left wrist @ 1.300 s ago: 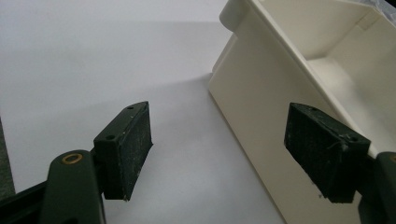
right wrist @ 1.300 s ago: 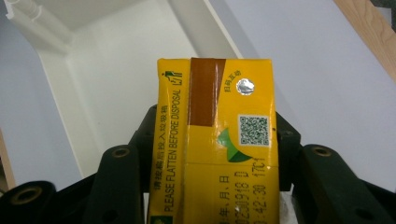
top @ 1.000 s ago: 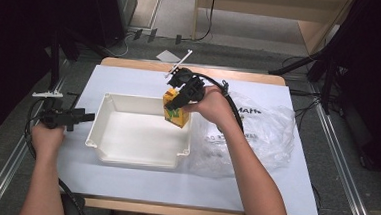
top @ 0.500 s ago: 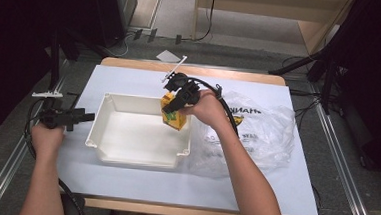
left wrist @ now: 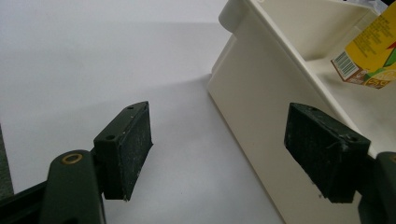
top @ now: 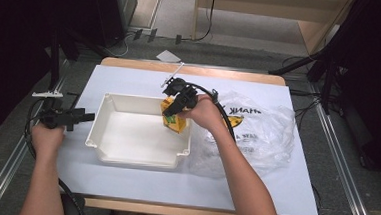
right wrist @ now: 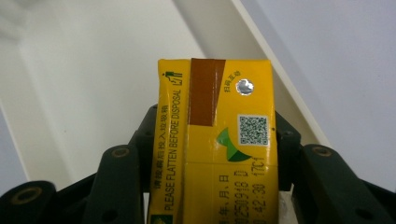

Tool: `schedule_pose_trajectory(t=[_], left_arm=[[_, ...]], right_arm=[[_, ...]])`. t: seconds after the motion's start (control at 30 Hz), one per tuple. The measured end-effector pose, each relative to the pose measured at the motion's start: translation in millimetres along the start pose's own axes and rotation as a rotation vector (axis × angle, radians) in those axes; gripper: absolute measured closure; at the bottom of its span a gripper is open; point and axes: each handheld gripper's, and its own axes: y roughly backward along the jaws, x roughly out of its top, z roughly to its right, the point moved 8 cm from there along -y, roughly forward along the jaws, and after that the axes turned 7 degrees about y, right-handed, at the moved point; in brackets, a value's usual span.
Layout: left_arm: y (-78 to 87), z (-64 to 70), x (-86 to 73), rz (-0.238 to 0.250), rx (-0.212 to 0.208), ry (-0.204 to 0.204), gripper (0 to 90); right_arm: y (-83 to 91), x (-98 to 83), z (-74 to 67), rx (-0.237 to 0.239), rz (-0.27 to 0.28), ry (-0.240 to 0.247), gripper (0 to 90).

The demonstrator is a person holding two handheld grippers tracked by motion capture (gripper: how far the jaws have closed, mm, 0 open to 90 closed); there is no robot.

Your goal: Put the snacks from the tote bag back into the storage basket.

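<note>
On the surface (top: pixel 130 79) stands a white tray (top: pixel 138 157), the right tongs (top: pixel 174 106) hold a yellow carton (top: pixel 172 117) clamped over its right end, and the left tongs (top: pixel 85 116) wait wide open and empty beside its left wall.

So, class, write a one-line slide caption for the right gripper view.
Right tongs clamp a yellow drink carton above a white tray.
</note>
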Motion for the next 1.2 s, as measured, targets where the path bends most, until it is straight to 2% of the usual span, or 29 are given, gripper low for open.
schedule_pose_trajectory(t=[0.13,0.33,0.53,0.83,0.93,1.03,1.07,1.2], left_arm=[[-0.1,0.1,-0.1,-0.003,0.000,0.000,24.4],[-0.1,0.0,-0.1,-0.001,-0.001,0.001,24.4],[-0.3,0.4,-0.2,-0.002,-0.001,0.001,24.4],[-0.5,0.8,-0.4,-0.006,0.000,-0.001,24.4],[-0.6,0.5,-0.6,-0.004,0.000,0.001,24.3],[-0.9,0.0,-0.6,-0.004,0.001,0.003,24.4],[-1.1,0.0,-0.6,-0.004,0.001,0.002,24.4],[-1.0,0.5,-0.5,-0.007,0.000,-0.001,24.4]], right_arm=[[-4.7,-0.5,1.3,-0.006,-0.005,0.010,52.9],[-11.7,-1.4,3.1,-0.012,0.001,-0.005,52.9],[-17.9,-5.2,4.4,-0.026,-0.015,0.001,52.8],[-18.9,-7.3,4.7,-0.048,0.019,0.035,52.7],[-19.4,-7.9,6.8,-0.052,0.025,0.018,52.2],[-19.5,-12.0,7.1,-0.033,-0.003,-0.016,51.4],[-19.0,-13.1,6.9,-0.032,-0.007,-0.012,51.3],[-18.5,-13.4,6.3,-0.013,0.016,-0.031,49.9]])
